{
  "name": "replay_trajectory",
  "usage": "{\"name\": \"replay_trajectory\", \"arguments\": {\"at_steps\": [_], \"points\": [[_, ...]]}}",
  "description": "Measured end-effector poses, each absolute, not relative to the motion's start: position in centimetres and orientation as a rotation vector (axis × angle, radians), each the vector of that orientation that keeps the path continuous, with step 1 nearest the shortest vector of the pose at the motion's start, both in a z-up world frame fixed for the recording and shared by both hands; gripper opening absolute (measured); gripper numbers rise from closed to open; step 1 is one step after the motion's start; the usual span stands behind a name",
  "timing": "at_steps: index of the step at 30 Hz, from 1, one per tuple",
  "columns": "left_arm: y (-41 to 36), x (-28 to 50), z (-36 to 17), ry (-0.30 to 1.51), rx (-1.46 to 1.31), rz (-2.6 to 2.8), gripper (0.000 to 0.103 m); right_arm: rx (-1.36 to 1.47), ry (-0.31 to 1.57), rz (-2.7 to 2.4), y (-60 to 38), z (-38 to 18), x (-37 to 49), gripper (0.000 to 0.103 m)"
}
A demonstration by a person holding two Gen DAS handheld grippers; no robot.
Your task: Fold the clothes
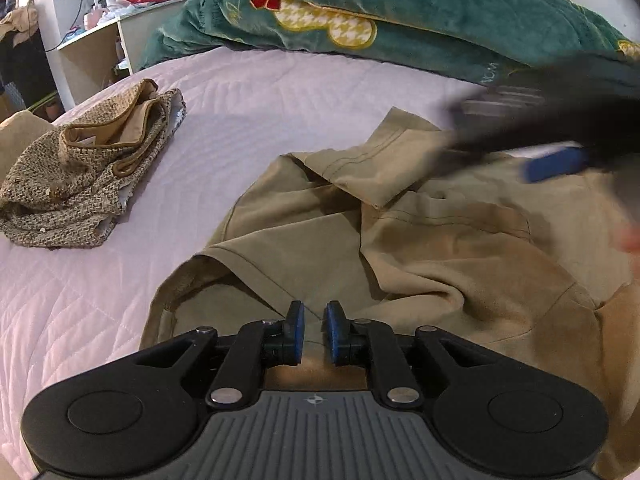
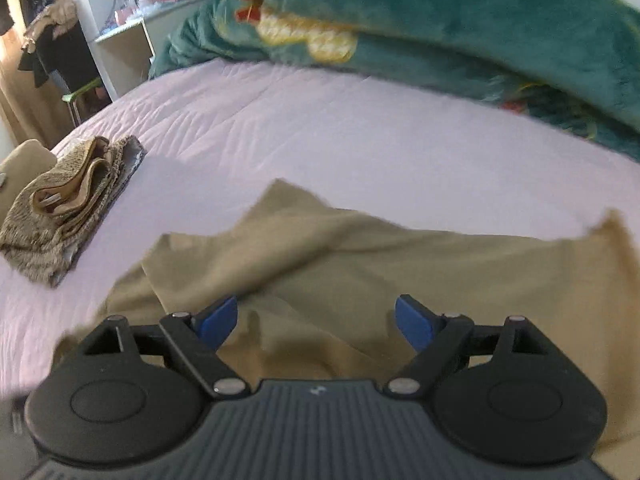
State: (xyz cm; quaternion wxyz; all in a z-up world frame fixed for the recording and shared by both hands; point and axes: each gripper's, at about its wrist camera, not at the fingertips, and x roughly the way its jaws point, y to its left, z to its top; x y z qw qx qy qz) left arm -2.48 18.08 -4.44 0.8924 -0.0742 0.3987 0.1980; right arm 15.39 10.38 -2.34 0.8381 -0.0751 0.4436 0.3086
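Note:
A tan garment (image 1: pixel 420 240) lies rumpled on the pink quilted bed (image 1: pixel 260 92), with one flap folded over near its far edge. My left gripper (image 1: pixel 315 332) sits low at the garment's near hem. Its blue pads are almost together, with tan cloth in the narrow gap. In the left wrist view my right gripper (image 1: pixel 552 164) is a blurred dark shape over the garment's far right part. In its own view the right gripper (image 2: pixel 316 320) is open wide above the tan garment (image 2: pixel 360 264), with nothing between its fingers.
A folded tweed garment (image 1: pixel 80 176) (image 2: pixel 64 216) lies on the bed's left side. A green plush blanket (image 1: pixel 400 8) (image 2: pixel 440 20) is heaped along the far side. A desk with bottles (image 1: pixel 120 12) stands beyond the bed at the left.

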Motion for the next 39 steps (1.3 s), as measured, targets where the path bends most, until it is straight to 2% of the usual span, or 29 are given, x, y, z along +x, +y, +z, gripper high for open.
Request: {"name": "replay_trajectory", "arguments": {"at_steps": [4, 7, 8, 9, 12, 17, 25, 26, 28, 29, 30, 31, 34, 37, 39], "points": [[18.5, -3.8, -4.3, 0.805, -0.135, 0.393, 0.019, -0.14, 1.001, 0.633, 14.2, -4.4, 16.2, 0.087], [18.0, -3.8, -4.1, 0.792, -0.13, 0.379, 0.023, -0.14, 1.009, 0.618, 15.5, -5.7, 16.6, 0.077], [17.9, -3.9, -4.1, 0.788, -0.128, 0.376, 0.026, -0.143, 0.988, 0.619, 15.8, -5.7, 16.5, 0.061], [18.0, -4.1, -4.3, 0.784, -0.125, 0.377, 0.029, -0.152, 0.972, 0.623, 16.1, -5.5, 16.5, 0.029], [18.4, -4.3, -4.5, 0.772, -0.135, 0.381, 0.035, -0.175, 0.938, 0.634, 16.8, -4.9, 16.9, 0.011], [19.2, -4.2, -4.9, 0.756, -0.154, 0.382, 0.042, -0.113, 0.895, 0.609, 17.3, -3.8, 19.0, 0.005], [21.8, -2.1, -4.9, 0.754, -0.126, 0.401, 0.052, -0.063, 0.75, 0.496, 19.1, -0.3, 24.1, 0.005], [22.2, -1.8, -5.2, 0.765, -0.126, 0.406, 0.053, -0.076, 0.765, 0.497, 19.3, -0.6, 24.9, 0.006], [23.1, -1.3, -5.6, 0.781, -0.137, 0.409, 0.057, -0.109, 0.803, 0.507, 19.7, -1.4, 26.3, 0.02], [23.3, -1.3, -5.5, 0.781, -0.147, 0.402, 0.057, -0.154, 0.9, 0.552, 20.1, -2.5, 27.1, 0.046], [23.5, -1.4, -5.3, 0.78, -0.154, 0.397, 0.057, -0.187, 0.966, 0.576, 19.8, -3.3, 27.1, 0.057], [23.7, -1.4, -5.0, 0.777, -0.159, 0.393, 0.057, -0.215, 1.021, 0.594, 19.4, -4.0, 27.0, 0.057], [23.8, -1.1, -3.6, 0.754, -0.165, 0.385, 0.056, -0.161, 0.976, 0.59, 14.5, -2.3, 25.2, 0.063], [23.4, 0.2, -1.5, 0.707, -0.167, 0.353, 0.056, -0.183, 0.932, 0.56, 8.2, 0.1, 22.6, 0.076], [22.9, 1.9, -0.3, 0.687, -0.175, 0.321, 0.056, -0.257, 0.915, 0.507, 2.9, 1.0, 21.0, 0.09]]}}
